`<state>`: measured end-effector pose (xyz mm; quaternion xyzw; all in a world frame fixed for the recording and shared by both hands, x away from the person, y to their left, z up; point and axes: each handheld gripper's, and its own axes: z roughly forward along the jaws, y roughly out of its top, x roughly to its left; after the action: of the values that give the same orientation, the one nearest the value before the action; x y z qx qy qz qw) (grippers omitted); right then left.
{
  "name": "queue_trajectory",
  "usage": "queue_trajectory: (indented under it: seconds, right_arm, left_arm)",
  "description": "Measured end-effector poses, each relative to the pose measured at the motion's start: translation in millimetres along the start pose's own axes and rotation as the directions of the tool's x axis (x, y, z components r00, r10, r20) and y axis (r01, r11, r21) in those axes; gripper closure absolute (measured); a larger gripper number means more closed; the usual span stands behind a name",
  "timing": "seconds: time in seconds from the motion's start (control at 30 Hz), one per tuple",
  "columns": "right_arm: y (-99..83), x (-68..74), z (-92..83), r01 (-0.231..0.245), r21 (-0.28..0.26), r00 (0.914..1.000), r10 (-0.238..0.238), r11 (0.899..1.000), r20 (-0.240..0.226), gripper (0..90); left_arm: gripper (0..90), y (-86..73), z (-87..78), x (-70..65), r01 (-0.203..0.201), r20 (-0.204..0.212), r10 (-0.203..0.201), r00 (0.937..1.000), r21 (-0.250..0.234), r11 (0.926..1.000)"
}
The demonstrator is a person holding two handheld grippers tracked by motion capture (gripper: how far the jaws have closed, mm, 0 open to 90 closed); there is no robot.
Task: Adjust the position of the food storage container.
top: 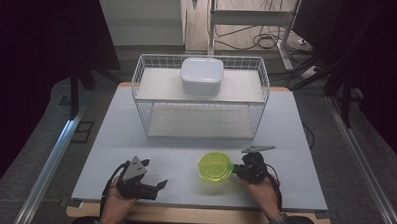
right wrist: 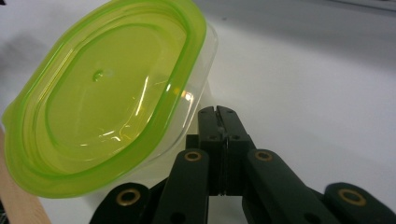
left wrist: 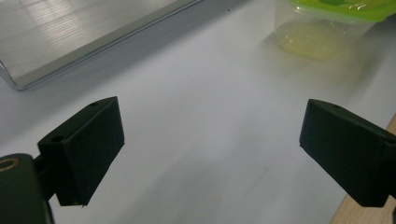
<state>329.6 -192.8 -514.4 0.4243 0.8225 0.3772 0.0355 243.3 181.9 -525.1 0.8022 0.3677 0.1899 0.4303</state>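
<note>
A clear tub with a lime-green lid point(top: 215, 166) stands on the white table near the front, right of centre. My right gripper point(top: 239, 169) lies at its right side, held by a hand. In the right gripper view its jaws point(right wrist: 217, 112) are shut together with nothing between them, and their tips sit right at the tub's point(right wrist: 107, 102) clear wall. My left gripper point(top: 159, 183) rests at the front left, jaws pointing right. Its fingers point(left wrist: 84, 149) stand wide apart over bare table, and the tub point(left wrist: 327, 28) lies farther off.
A white wire basket point(top: 138, 75) with two shelves stands at the table's back, with a white lidded box point(top: 201, 76) on its upper shelf. Its lower panel point(left wrist: 70, 37) appears in the left gripper view. The table's wooden front edge point(top: 198, 214) lies just before both hands.
</note>
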Motion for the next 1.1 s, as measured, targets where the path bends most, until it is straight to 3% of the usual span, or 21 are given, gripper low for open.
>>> queue_trajectory:
  seconds: [0.7,0.83,1.1]
  right_arm:
    - [20.9,35.0,43.5,0.064,0.016,0.9928,-0.062,0.998,-0.103,89.0]
    - [21.5,35.5,44.9,0.083,0.01,0.9925,-0.082,0.996,-0.09,87.4]
    - [21.6,25.5,32.0,0.11,-0.005,0.9936,-0.11,0.994,-0.025,78.6]
  left_arm:
    - [6.4,0.3,1.3,-1.9,-0.013,0.005,0.013,0.9999,0.009,0.9999]
    - [6.4,0.2,1.3,-1.8,-0.011,0.007,0.011,0.9999,0.01,0.9999]
    - [6.4,0.2,0.9,-1.9,-0.011,0.009,0.011,0.9999,0.01,0.9999]
